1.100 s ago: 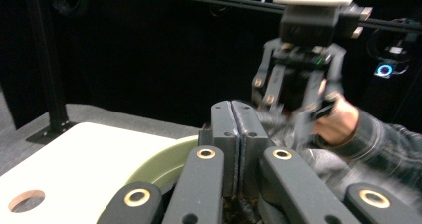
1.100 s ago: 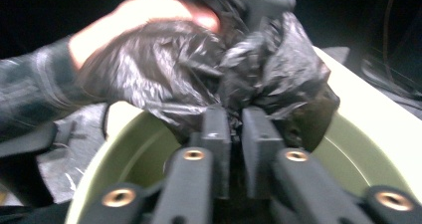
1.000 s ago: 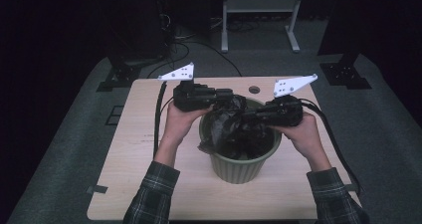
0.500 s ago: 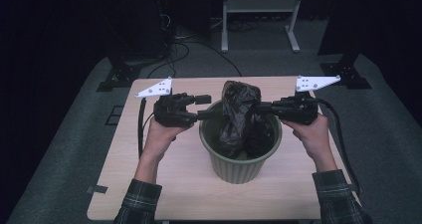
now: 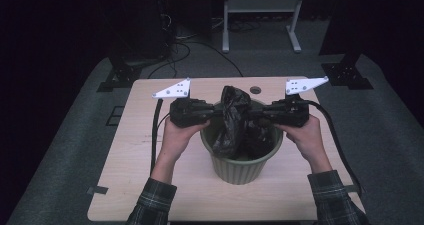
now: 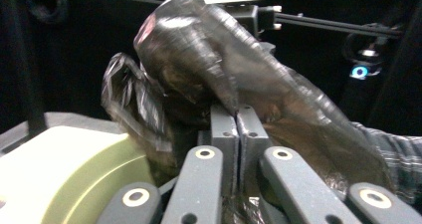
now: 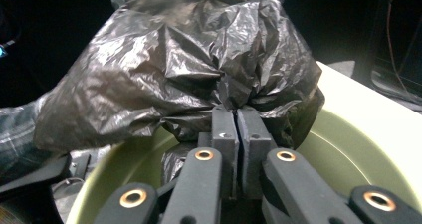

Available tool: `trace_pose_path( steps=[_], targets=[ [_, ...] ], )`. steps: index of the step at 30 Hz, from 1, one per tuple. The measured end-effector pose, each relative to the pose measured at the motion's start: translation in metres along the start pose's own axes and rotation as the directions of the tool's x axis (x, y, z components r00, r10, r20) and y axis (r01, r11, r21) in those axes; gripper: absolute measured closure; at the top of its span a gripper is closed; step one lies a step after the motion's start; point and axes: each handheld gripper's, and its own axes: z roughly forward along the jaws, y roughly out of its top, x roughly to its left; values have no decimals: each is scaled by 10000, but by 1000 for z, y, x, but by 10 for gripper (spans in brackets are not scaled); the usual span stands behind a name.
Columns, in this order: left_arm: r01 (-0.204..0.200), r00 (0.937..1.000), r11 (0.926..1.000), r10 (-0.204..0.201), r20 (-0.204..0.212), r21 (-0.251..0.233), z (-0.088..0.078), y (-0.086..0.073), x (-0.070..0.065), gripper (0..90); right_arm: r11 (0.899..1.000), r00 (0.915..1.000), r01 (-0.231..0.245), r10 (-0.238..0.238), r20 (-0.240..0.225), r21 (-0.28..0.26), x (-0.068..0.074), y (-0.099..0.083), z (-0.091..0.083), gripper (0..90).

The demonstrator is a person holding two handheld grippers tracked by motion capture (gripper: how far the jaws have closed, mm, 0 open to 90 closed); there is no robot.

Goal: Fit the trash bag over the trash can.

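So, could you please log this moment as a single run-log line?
left hand-held gripper: just closed on black bag | right hand-held gripper: shut on black bag | bag partly in green bin | table

Dark lab: black curtains, cables (image 5: 175, 40), metal stand (image 5: 260, 15).

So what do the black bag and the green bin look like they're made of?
The black bag looks like thin plastic film: crinkled, glossy, catching light on its folds. The green bin seems to be moulded plastic with a matt finish and ribbed sides, though painted metal can't be ruled out.
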Motion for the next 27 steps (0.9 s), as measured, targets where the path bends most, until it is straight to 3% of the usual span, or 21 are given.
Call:
trace_pose_path(
  steps=[7,11,16,19,21,22,23,27],
  targets=[
    [129,9985,9997,-141,-532,-225,-20,-1,3,897,9988,9992,-212,226,318,-431,-6,-6,-24,873],
    [238,9952,9995,-259,-945,-230,-37,-3,4,897,9987,9954,-380,407,865,-326,-12,-13,-40,875],
    [433,9882,9983,-486,-1454,-394,-60,-11,6,896,9983,9914,-516,545,1191,-271,-16,-20,-48,900],
    [421,9882,9983,-477,-1456,-414,-62,-13,7,895,9988,9907,-479,488,1271,-105,-17,-21,-47,890],
    [353,9895,9994,-358,-1402,-62,-57,-12,7,895,9984,9923,-503,530,1121,-273,-14,-19,-45,757],
    [353,9895,9994,-358,-1402,-62,-57,-12,7,895,9984,9923,-503,530,1121,-273,-14,-19,-45,757],
    [249,9904,9995,-218,-1364,214,-50,-11,6,895,9982,9920,-436,482,1166,-414,-11,-13,-47,725],
    [105,9925,9986,-41,-1219,519,-37,-9,5,894,9978,9942,-204,269,1041,-625,-4,3,-48,669]
  ],
)
